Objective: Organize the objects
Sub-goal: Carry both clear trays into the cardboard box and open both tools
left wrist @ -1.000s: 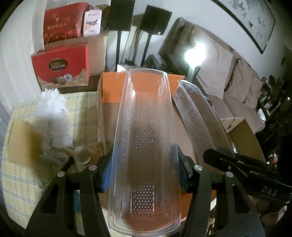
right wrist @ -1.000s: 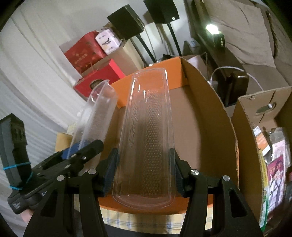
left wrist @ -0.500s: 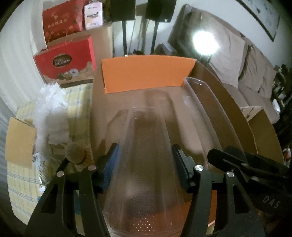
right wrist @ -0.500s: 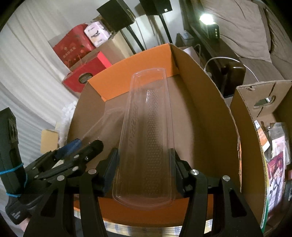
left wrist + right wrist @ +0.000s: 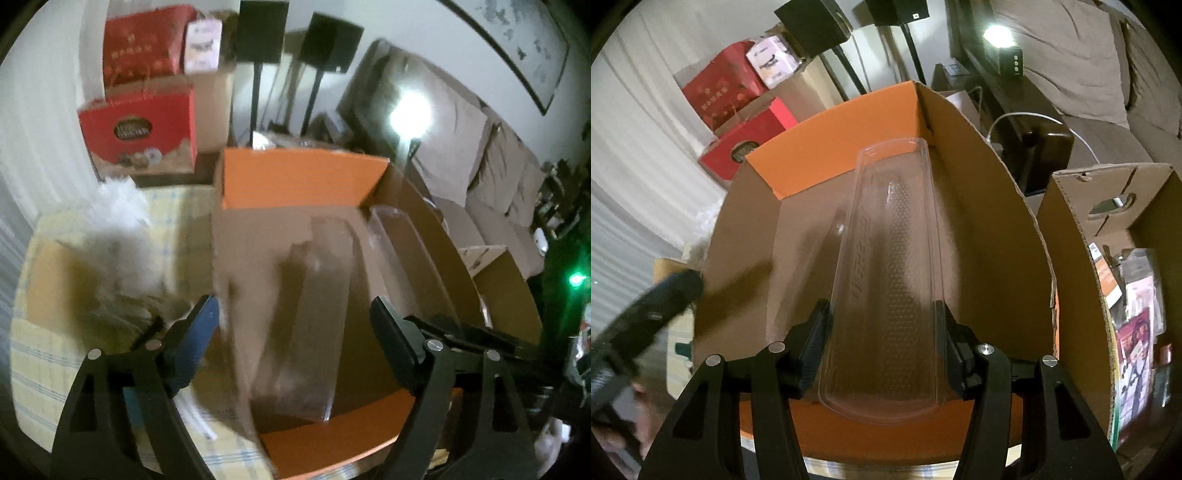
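In the left wrist view my left gripper (image 5: 295, 314) is open, its jaws wide apart. A clear plastic tray (image 5: 310, 325), blurred, lies free below them on the floor of the cardboard box (image 5: 295, 181). In the right wrist view my right gripper (image 5: 881, 314) is shut on a second clear plastic tray (image 5: 890, 266). That tray points forward into the same box (image 5: 831, 147), with its far end near the back right corner. It also shows in the left wrist view as the second tray (image 5: 395, 251), along the box's right wall. The left gripper (image 5: 653, 306) is a dark blur at the left.
A white feathery bundle (image 5: 122, 221) lies on the yellow checked cloth (image 5: 37, 350) left of the box. Red gift boxes (image 5: 140, 129) and speaker stands (image 5: 258, 37) stand behind. Another cardboard box (image 5: 1108, 221) with packets stands at the right, and a sofa (image 5: 480, 147) beyond it.
My left gripper has opened and let go of its clear tray, which now lies in the box. The right gripper has lowered its tray deeper into the box.
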Demonstrator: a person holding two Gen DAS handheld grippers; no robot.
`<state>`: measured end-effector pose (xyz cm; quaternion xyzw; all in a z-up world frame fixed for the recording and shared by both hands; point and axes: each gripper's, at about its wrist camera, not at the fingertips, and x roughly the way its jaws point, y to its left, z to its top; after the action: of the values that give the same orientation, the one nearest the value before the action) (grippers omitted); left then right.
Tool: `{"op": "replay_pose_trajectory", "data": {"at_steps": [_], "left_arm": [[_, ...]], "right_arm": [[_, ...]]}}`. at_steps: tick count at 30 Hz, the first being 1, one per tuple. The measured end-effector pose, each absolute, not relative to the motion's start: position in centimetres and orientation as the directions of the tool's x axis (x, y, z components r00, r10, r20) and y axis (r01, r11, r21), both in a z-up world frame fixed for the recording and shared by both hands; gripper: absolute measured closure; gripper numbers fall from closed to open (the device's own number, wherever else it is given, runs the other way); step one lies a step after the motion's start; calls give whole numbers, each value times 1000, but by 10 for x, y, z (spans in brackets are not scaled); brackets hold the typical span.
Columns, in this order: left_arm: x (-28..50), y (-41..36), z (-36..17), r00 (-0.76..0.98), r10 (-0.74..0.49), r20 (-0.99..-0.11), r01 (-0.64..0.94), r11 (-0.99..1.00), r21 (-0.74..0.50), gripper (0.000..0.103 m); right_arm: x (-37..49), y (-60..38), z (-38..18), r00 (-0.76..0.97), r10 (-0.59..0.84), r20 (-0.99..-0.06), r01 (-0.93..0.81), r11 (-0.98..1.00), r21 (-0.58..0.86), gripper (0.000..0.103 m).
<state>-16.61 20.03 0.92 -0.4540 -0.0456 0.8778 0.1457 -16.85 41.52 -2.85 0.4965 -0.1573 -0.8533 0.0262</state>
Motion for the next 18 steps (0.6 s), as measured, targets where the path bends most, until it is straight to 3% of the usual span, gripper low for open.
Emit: {"op": "replay_pose_trajectory", "data": {"at_steps": [6, 10, 15, 18], "left_arm": [[-158, 187, 20, -606, 232, -761, -226, -967, -115, 19], [-153, 180, 15, -587, 237, -774, -239, -964, -114, 19], [-147, 166, 11, -581, 243, -777, -236, -964, -125, 19], [-144, 157, 11, -594, 233, -770, -241, -965, -106, 16]], "right_arm": [[-171, 413, -30, -499, -149, -854, -108, -967, 232, 46], [-172, 405, -32, -474, -80, -877, -91, -986, 139, 45], [-163, 399, -23, -513, -20, -858, -104, -991, 86, 26], [-156, 397, -12, -548, -38, -835, -101, -989, 112, 25]]}}
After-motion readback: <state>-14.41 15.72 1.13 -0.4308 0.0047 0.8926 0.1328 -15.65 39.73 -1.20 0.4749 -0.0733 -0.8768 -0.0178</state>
